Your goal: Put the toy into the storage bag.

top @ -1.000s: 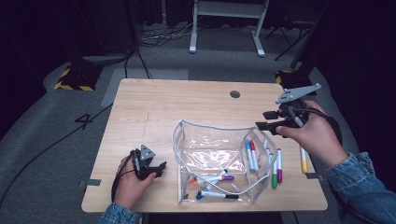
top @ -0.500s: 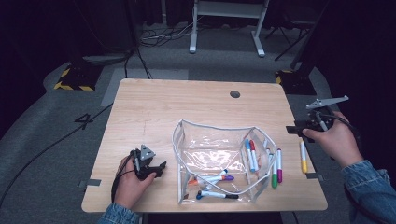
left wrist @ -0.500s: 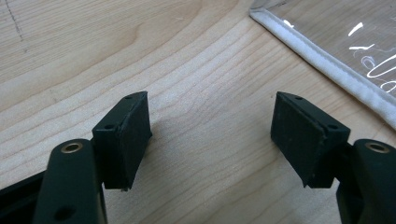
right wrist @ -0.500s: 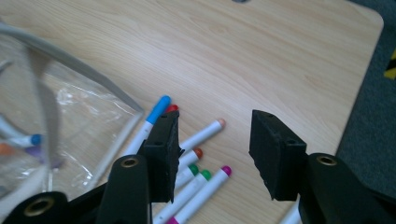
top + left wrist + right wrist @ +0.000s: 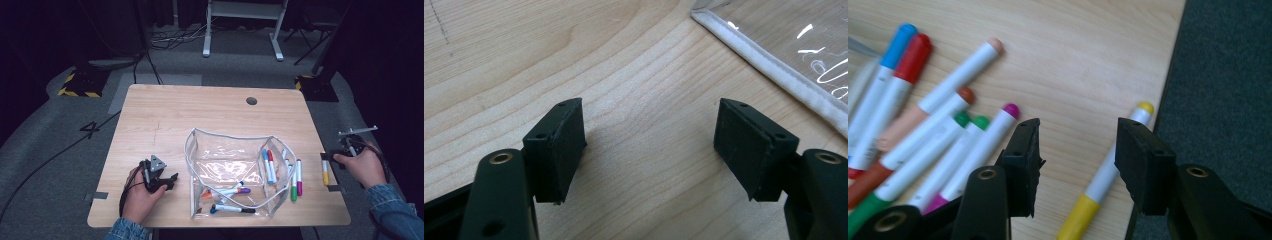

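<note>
Yellow marker (image 5: 1108, 175) lies flat at the tabletop's (image 5: 200, 115) right edge, long axis running near-to-far, yellow-capped tip toward the far side, well apart from the clear pouch (image 5: 235, 170). Right gripper (image 5: 1075, 165) hangs over it, fingers (image 5: 1143, 160) spread either side, not touching, and they have just been closing slightly. Left gripper (image 5: 649, 145) rests released beside the pouch, nothing held.

1. The left hand-held gripper (image 5: 172, 178), black with a grey three-cornered plate on top, rests low in the person's left hand (image 5: 140, 192), its jaws standing apart with nothing between them.
2. The right hand-held gripper (image 5: 326, 157), held in the right hand (image 5: 361, 165), points leftward; its jaws stand apart, gripping nothing.
3. Denim sleeves cover both forearms.
</note>
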A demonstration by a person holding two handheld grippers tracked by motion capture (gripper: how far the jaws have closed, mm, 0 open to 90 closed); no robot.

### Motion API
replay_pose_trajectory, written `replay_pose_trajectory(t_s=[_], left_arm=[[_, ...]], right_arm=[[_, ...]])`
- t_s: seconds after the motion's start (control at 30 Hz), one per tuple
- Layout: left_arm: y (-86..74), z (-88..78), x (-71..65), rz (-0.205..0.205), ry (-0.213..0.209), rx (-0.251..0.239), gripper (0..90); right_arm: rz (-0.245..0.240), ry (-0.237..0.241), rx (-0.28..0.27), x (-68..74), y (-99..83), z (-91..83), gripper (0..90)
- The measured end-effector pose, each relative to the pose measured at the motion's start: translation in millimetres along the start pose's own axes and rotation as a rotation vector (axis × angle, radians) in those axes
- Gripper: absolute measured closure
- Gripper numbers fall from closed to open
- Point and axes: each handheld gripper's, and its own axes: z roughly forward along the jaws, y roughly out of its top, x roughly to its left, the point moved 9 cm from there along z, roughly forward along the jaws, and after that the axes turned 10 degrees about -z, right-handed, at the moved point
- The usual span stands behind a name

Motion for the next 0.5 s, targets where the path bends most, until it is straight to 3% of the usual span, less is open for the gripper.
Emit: replay_pose_trajectory(t_s=[0.23,0.5], left_arm=[[0.1,0.0,0.2,0.001,0.001,-0.001,29.1],[0.0,0.0,0.0,0.0,0.0,0.0,29.1]], right_arm=[[0.068,0.003,0.067,-10.6,-32.2,31.3,56.6],[0.133,-0.025,0.116,-19.0,-44.7,52.2,67.1]])
